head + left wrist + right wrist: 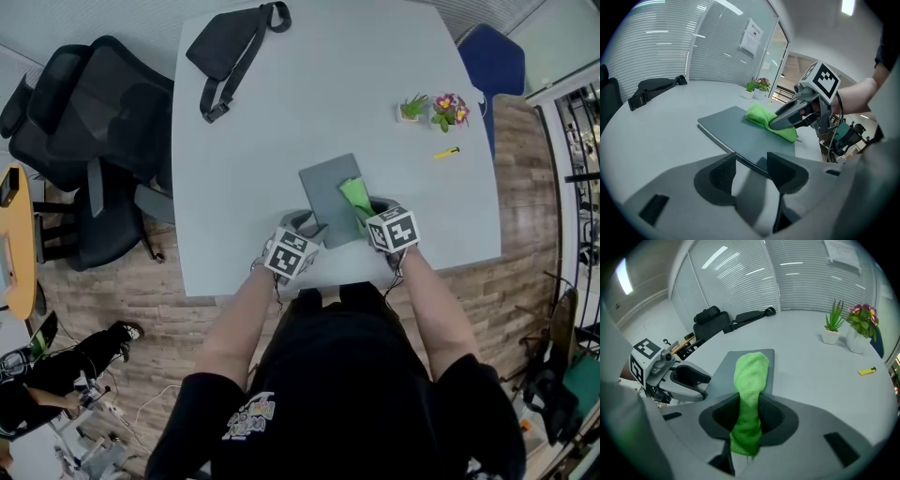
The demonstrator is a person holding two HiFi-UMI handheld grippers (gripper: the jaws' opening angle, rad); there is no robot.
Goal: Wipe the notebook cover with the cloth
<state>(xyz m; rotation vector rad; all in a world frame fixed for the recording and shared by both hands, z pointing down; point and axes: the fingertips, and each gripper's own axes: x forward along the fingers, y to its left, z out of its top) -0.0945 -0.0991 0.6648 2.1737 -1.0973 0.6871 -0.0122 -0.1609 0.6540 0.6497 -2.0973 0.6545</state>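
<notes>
The gray notebook (326, 187) is laid flat on the white tabletop (281, 112), close to the edge by the person. The green cloth (751, 376) is pinched tight in the fingers of the right gripper (750, 414). Its loose end is laid on the cover, ready to be rubbed across. The fingers of the left gripper (752, 171) are held apart with nothing in them, right at the notebook's near corner. This is likely so the notebook can be kept from sliding.

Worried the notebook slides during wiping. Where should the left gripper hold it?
Likely the near left corner of the notebook, from the person's side: it lies flat on the table, that corner is bare, the cloth in the right gripper covers the right side. The left gripper sits open there.
</notes>
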